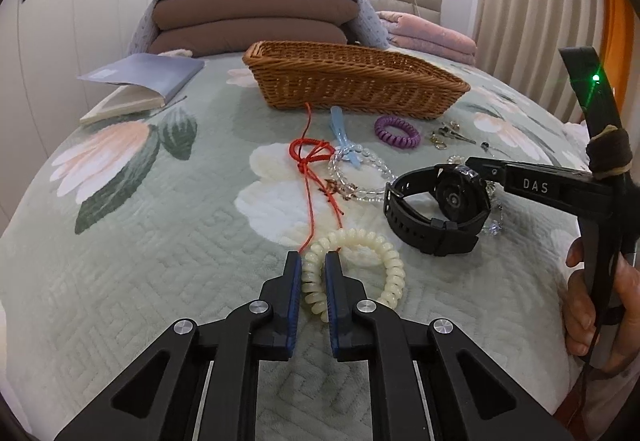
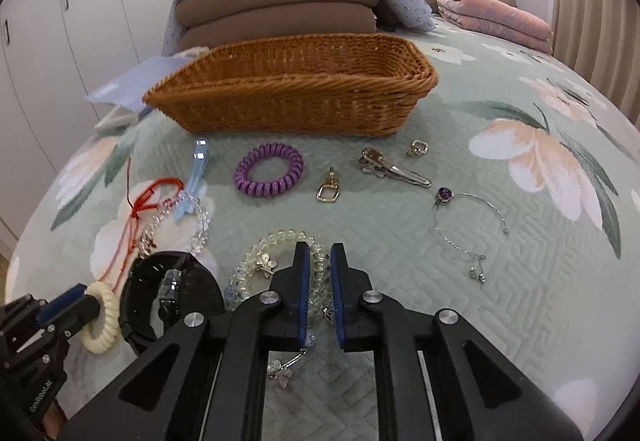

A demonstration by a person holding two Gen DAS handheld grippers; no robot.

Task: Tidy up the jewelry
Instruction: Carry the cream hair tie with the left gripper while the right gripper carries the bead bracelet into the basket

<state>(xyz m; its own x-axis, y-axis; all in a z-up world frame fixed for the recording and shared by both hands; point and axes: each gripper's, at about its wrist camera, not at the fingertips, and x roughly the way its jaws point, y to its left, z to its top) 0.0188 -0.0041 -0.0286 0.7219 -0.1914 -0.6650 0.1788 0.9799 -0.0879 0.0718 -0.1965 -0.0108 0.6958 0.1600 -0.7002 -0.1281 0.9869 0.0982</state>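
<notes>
Mostly the jewelry crowds the bed [image 2: 500,265] just in front of the basket [image 2: 288,101], with bare quilt to the basket's right. Left gripper [image 1: 313,265] has its fingers pinched on the cream coil tie [image 1: 384,257]; right gripper [image 2: 319,255] fingers straddle the clear bead bracelet [image 2: 256,253], grip uncertain. A black watch [image 1: 432,209] sits between them.

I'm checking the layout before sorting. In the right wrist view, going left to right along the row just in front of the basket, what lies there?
Pale blue plastic hair clip → purple spiral hair tie → gold square clasp → silver metal hair clip → thin silver bangle with purple stone.
</notes>
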